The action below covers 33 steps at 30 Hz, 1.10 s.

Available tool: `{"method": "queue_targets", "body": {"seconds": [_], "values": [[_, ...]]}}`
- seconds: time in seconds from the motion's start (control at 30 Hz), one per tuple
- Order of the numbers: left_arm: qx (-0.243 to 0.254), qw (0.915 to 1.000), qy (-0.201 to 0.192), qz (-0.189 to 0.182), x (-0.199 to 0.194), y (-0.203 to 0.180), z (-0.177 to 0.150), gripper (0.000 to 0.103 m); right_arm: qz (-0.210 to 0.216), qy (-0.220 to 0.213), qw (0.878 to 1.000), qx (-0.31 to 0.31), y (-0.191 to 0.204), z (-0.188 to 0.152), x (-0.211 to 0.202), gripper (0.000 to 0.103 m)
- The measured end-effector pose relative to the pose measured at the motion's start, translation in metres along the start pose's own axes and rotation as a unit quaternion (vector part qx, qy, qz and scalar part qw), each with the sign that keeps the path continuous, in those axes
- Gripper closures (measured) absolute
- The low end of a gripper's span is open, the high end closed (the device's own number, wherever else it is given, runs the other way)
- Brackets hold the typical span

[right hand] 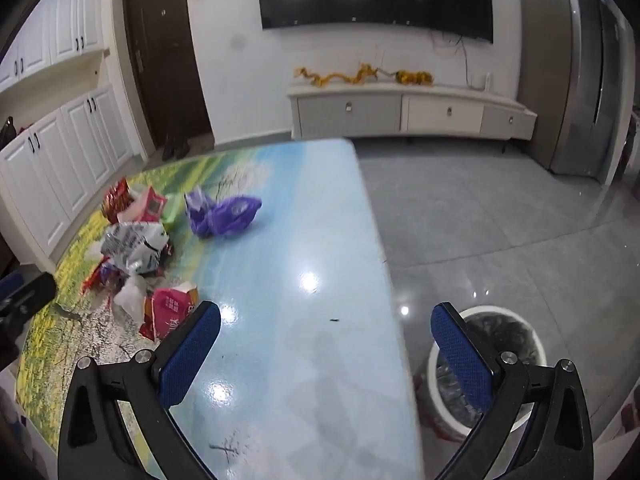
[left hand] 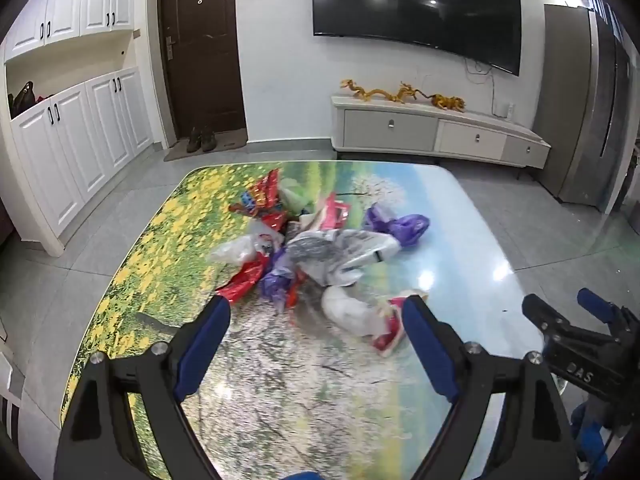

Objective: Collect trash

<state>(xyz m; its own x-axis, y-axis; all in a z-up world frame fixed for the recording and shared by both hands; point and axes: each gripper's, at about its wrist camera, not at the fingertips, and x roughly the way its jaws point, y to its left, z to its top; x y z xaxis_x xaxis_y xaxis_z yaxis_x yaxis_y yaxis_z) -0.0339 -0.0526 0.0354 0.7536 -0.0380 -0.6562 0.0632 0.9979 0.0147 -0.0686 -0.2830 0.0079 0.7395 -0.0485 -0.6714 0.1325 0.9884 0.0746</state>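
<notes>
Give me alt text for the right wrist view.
The open right gripper hovers empty over the glossy table, with crumpled wrappers piled to its left. A lined white bin stands on the floor right of the table.

Trash pile point(left hand: 304, 248) — tabletop point(left hand: 460, 240) centre

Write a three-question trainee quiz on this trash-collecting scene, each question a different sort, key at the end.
1. True or false: the left gripper is shut on a wrapper.
2. Multiple choice: the white trash bin stands (A) on the table, (B) on the floor beside the table's edge, (C) on the TV cabinet.
3. Fill in: the crumpled bag lying apart from the main pile, toward the table's sky-blue end, is ____ in colour.

Key
1. False: both it and the right gripper are open and empty.
2. B.
3. Purple: the purple plastic bag sits clear of the trash pile.
</notes>
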Motion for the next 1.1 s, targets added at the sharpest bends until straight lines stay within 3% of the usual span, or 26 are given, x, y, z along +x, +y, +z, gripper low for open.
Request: {"method": "queue_targets", "body": {"seconds": [0.07,0.33,0.63,1.1], "values": [[0.0,1.0,-0.002,0.002,0.002,-0.006,-0.001,0.016,-0.003,-0.002,1.0,-0.004,-0.002,0.021,-0.002,0.0],[0.005,0.9999,-0.009,0.007,0.005,-0.039,0.006,0.016,-0.023,-0.045,0.999,0.002,-0.027,0.027,-0.027,0.0],[0.021,0.9996,-0.015,0.013,0.017,-0.07,0.01,0.016,-0.025,-0.064,0.997,0.036,-0.061,0.029,-0.039,0.0],[0.013,0.9998,-0.005,0.011,0.022,-0.056,0.019,0.016,-0.017,-0.06,0.997,0.053,-0.08,0.03,-0.035,0.0]]}}
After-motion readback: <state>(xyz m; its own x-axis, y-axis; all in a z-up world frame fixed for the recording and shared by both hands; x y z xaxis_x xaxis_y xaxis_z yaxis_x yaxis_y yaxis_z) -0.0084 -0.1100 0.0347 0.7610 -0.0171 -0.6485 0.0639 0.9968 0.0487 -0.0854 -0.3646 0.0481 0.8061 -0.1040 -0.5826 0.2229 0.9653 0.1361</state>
